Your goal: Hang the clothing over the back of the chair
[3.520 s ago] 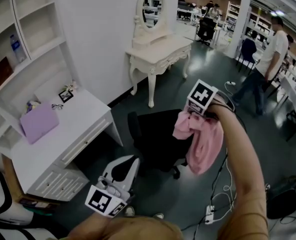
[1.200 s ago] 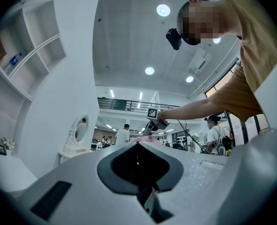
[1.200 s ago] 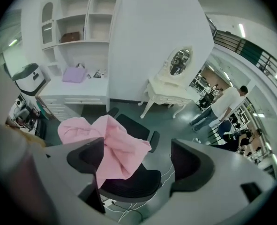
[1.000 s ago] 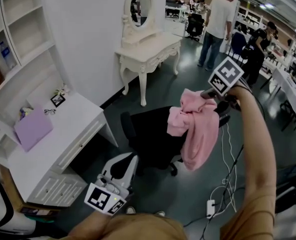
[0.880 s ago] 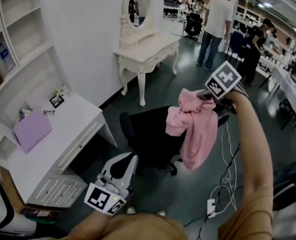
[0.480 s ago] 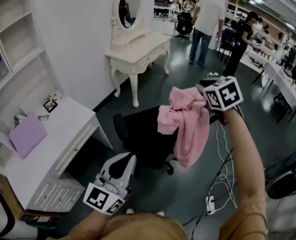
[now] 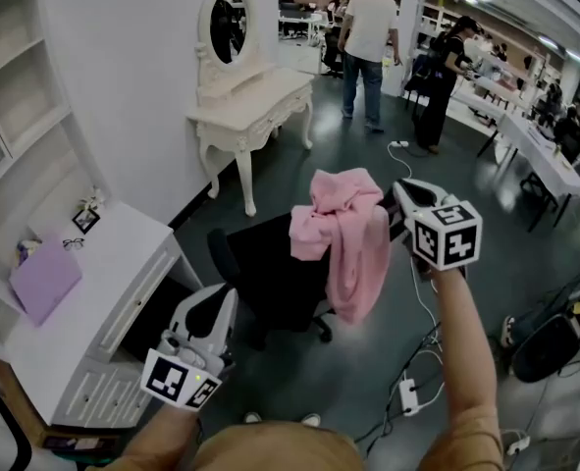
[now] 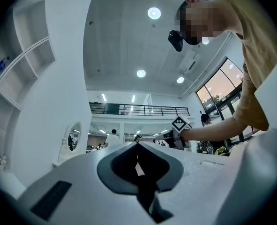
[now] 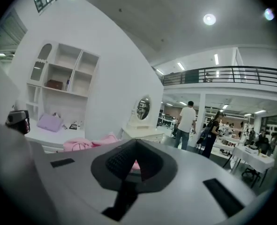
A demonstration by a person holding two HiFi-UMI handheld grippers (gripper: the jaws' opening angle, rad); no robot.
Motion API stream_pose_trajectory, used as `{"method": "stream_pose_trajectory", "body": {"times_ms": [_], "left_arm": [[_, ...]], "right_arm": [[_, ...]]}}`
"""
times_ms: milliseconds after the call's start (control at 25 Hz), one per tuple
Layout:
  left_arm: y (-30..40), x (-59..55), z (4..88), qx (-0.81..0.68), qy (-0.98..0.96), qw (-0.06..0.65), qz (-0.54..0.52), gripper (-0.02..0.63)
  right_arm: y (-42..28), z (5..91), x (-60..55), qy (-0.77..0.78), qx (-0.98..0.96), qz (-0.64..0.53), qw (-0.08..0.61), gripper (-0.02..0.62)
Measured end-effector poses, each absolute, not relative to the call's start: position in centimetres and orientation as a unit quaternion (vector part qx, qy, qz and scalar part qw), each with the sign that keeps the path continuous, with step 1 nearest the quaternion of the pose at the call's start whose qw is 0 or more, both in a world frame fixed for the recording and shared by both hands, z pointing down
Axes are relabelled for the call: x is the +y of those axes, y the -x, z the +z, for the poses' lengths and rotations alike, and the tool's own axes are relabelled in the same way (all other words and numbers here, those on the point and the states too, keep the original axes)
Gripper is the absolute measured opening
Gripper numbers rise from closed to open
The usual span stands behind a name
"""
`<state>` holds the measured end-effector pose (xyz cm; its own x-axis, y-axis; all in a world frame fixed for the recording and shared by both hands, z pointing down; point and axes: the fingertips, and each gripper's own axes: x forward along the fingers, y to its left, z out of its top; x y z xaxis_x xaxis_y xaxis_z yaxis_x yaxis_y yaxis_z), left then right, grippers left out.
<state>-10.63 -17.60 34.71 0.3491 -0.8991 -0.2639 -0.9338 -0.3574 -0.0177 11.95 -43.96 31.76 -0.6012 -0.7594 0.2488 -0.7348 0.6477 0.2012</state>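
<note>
Over the back of the black chair (image 7: 262, 275) hangs pink clothing (image 7: 346, 232).

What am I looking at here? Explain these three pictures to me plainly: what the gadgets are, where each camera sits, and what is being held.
No robot here: a person holds a two-jaw gripper in each hand. The wide picture comes from a camera on the person's head, looking down. The other two come from cameras riding on the grippers, looking along their jaws. The pink clothing lies draped over the back of a black office chair. The right gripper sits just beside it; its jaws have just closed and look shut, apparently on nothing. The left gripper is held low, shut and empty. On the white desk at left lie a lilac flat item and a pair of glasses.
</note>
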Motion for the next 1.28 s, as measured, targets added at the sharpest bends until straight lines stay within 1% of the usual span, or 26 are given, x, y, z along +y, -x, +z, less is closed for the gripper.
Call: {"method": "stream_pose_trajectory", "body": {"times_ms": [160, 320, 480, 680, 1000, 1280], "left_arm": [[12.3, -16.9, 33.7, 0.577, 0.804, 0.095, 0.109, 0.005], [12.9, -16.0, 33.5, 0.585, 0.798, 0.097, 0.108, 0.005], [13.9, -14.8, 33.6, 0.595, 0.791, 0.095, 0.107, 0.005], [15.5, -13.7, 33.7, 0.610, 0.780, 0.087, 0.111, 0.005], [16.6, -11.5, 33.9, 0.623, 0.769, 0.083, 0.113, 0.005], [17.8, -9.7, 33.8, 0.639, 0.756, 0.094, 0.107, 0.005]], "right_arm": [[-14.7, 32.2, -41.0, -0.438, -0.891, -0.026, 0.114, 0.003], [-17.3, 34.1, -36.9, -0.460, -0.884, -0.012, 0.086, 0.003], [-18.5, 35.3, -33.0, -0.477, -0.877, -0.004, 0.063, 0.003], [-19.8, 35.8, -29.1, -0.487, -0.873, 0.014, 0.015, 0.003], [-22.4, 40.3, -23.3, -0.526, -0.846, 0.085, -0.014, 0.003], [-24.1, 41.4, -20.9, -0.536, -0.832, 0.134, -0.044, 0.003]]}}
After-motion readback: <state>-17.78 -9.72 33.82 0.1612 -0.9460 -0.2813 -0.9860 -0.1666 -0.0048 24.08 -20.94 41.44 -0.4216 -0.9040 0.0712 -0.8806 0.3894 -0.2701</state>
